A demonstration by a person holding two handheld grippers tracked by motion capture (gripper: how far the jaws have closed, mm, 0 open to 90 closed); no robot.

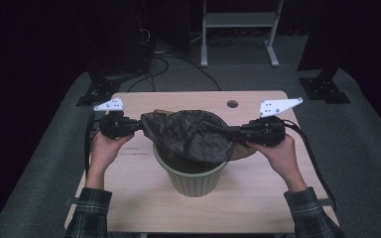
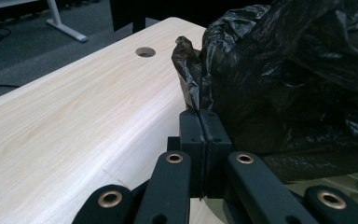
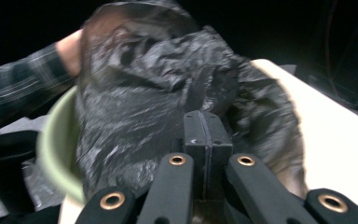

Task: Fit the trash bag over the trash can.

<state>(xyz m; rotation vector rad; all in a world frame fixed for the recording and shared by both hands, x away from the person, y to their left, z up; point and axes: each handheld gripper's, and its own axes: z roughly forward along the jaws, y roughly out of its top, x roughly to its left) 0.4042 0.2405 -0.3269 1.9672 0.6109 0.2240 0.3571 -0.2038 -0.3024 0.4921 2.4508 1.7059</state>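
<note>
A crumpled black plastic bag [image 1: 188,131] is stretched between my two grippers, just above a pale green ribbed bin [image 1: 193,181] that stands on the wooden table [image 1: 258,198]. My left gripper [image 1: 141,125] pinches the bag's left edge. In the left gripper view its jaws [image 2: 199,114] are pressed together on a fold of the bag [image 2: 284,79]. My right gripper [image 1: 230,131] is shut on the bag's right side. In the right gripper view its jaws [image 3: 203,116] meet against the film [image 3: 140,93], with the bin's rim [image 3: 51,149] below at the left.
A round cable hole [image 1: 232,104] sits near the table's far edge. Beyond the table, a white desk frame [image 1: 238,29] and cables lie on the grey floor. Bare tabletop lies in front of the bin and on both sides of it.
</note>
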